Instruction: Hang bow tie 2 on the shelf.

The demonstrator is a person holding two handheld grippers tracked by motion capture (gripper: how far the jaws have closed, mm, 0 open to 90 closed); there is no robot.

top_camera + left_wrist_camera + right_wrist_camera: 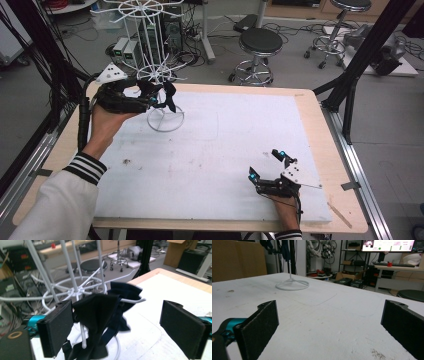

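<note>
The rack [159, 75] is thin white wire: a round ring foot on the white board [225, 150], a slim upright post, and spokes that fan out from hubs and end in hooks. It stands near the board's far left corner.

A bow tie [100, 315] of soft, matte black cloth hangs from one of the rack's lower hooks, its pleated wings folded and limp, with a dark strap drooping below it toward the ring foot. In the high view the bow tie [167, 96] sits just right of the post, above the foot.

The left gripper [159, 99] is held up beside the rack, right at the bow tie. Its two flat, rectangular jaws, faced with coarse black foam, stand wide apart. The cloth lies between them, close against the left-hand pad in the left gripper view [120, 325], while the other pad is well clear of it; neither pad presses it. So the gripper has hold of nothing.

The right gripper [268, 164] rests low on the board, well away from the rack, near the near right corner. Its jaws gape wide and hold nothing. From there the rack [291, 277] shows far off.

The board is chalky, with faint scuffs and specks, and lies on a pale wooden table [320, 125].
</note>
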